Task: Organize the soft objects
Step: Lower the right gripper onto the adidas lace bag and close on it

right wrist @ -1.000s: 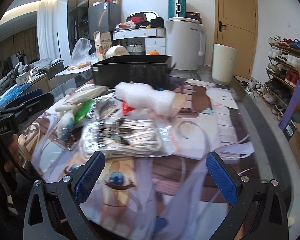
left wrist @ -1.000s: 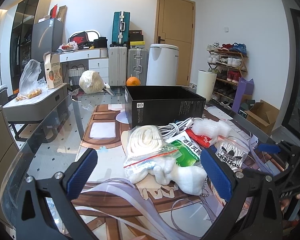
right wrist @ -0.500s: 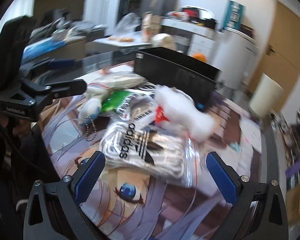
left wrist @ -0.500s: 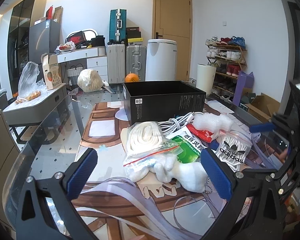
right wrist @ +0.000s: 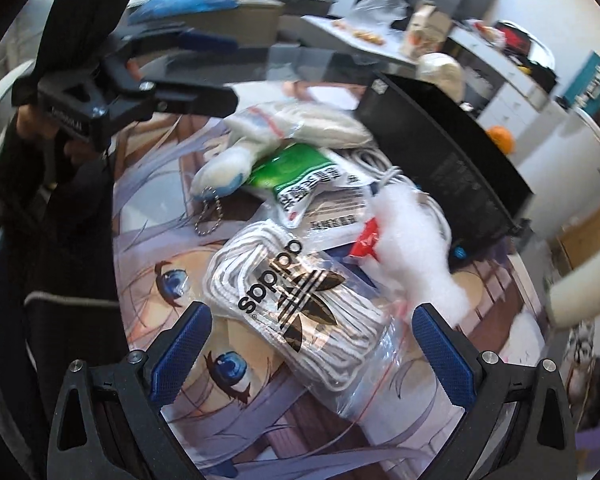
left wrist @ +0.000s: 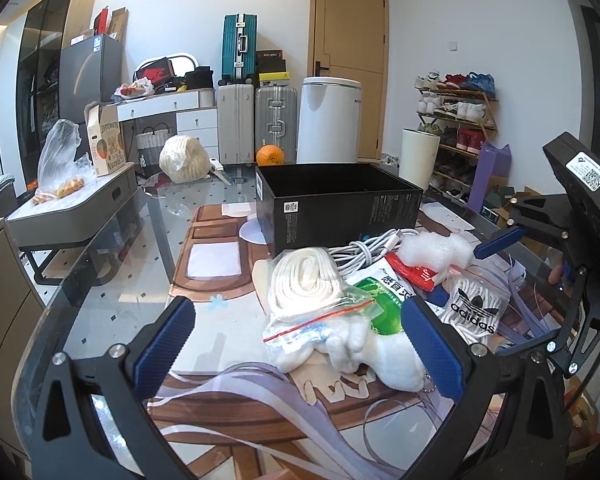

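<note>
A heap of soft things lies on the printed table mat. It holds a zip bag of cream cord (left wrist: 304, 284), a white plush toy (left wrist: 376, 352) with a key chain, a green packet (left wrist: 388, 300), white stuffing (left wrist: 436, 248) and a clear Adidas bag of white laces (left wrist: 476, 304). My left gripper (left wrist: 298, 344) is open, low in front of the cord bag and plush. My right gripper (right wrist: 310, 352) is open and tilted down over the Adidas bag (right wrist: 300, 300), which lies between its blue fingers (right wrist: 180, 352) without touching them. Beyond it lie the stuffing (right wrist: 412, 248) and the plush (right wrist: 224, 168).
An open black box (left wrist: 340, 200) stands right behind the heap, with a coiled white cable (left wrist: 364, 248) and a red packet (left wrist: 412, 276) against it. The glass table edge (left wrist: 100, 264) curves along the left. The left gripper (right wrist: 180, 100) and a hand holding it show at upper left in the right wrist view.
My right gripper has swung in and tipped down, so the Adidas bag now sits close between its fingers. The left gripper has barely moved. Both stay open.
</note>
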`<state>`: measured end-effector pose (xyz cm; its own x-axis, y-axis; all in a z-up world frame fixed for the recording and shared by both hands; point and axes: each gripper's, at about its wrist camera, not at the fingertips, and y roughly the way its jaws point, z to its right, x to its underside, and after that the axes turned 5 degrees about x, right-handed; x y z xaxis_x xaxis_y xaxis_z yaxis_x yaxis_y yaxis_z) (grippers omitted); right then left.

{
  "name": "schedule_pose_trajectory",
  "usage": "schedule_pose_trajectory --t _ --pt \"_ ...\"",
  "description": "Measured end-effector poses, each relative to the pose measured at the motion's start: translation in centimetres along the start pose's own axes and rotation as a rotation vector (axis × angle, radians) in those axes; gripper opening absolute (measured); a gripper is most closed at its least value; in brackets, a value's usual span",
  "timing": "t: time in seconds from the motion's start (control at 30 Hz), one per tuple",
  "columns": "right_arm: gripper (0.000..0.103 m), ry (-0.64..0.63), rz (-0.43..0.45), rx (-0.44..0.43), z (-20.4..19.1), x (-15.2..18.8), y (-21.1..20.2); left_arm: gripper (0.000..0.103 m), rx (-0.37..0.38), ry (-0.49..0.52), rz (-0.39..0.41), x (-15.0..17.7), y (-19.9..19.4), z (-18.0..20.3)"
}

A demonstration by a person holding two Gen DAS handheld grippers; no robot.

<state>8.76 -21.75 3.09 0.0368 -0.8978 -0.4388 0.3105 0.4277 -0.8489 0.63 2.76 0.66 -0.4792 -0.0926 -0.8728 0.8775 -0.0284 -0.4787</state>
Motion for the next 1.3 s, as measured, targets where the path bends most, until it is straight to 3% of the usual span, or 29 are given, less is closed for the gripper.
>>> schedule_pose_trajectory --t 0.2,0.47,0.63,0.7,0.9,1.1,1.3 --pt "0.093 -0.046 -0.032 -0.077 0.1 -1.0 1.4 0.103 0.001 0.024 -0.016 0.1 0.3 0.5" --pt "0.09 0.034 -0.034 -0.189 1.9 -0.8 2.4 0.103 0.016 0.038 -0.037 0.3 0.6 0.9" --pt "0.071 0.074 -0.022 -0.248 2.4 -0.1 2.1 0.103 0.019 0.04 -0.044 0.4 0.7 1.0" --pt "0.069 0.078 -0.016 -0.245 2.1 0.1 1.8 0.103 0.02 0.041 -0.045 0.4 0.7 1.0" --pt "0.069 0.066 -0.011 -0.251 0.8 -0.2 1.4 0.103 0.026 0.044 -0.045 0.5 0.6 1.2" --pt "0.076 0.074 0.009 -0.262 0.8 -1.3 2.3 0.103 0.023 0.055 -0.05 0.6 0.6 1.2" --pt "0.051 0.099 0.029 -0.244 0.2 -0.9 1.6 0.103 0.02 0.04 -0.051 0.5 0.7 0.8"
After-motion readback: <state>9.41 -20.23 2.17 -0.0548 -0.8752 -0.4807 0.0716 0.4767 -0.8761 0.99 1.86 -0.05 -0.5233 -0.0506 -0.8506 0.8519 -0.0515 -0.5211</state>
